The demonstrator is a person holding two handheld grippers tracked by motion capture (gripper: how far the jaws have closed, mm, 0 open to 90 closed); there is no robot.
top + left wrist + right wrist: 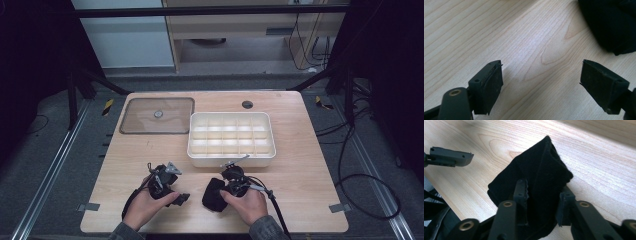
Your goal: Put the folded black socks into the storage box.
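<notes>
A black folded cloth (213,194) (541,162) lies on the wooden table (300,165) near its front edge. My right gripper (223,192) (542,195) is shut on it, with one jaw pressed on the cloth's face and the other at its edge. Left of it, my left gripper (182,199) (541,80) stands open over bare wood with nothing between its fingers. The cloth's dark edge (609,25) shows at the top right of the left gripper view. One finger of the left gripper (451,156) shows at the left of the right gripper view.
A white box (231,159) divided into several compartments stands just behind the grippers. A clear flat lid (175,122) with a small knob lies at the back left. A small dark disc (247,104) sits near the far edge.
</notes>
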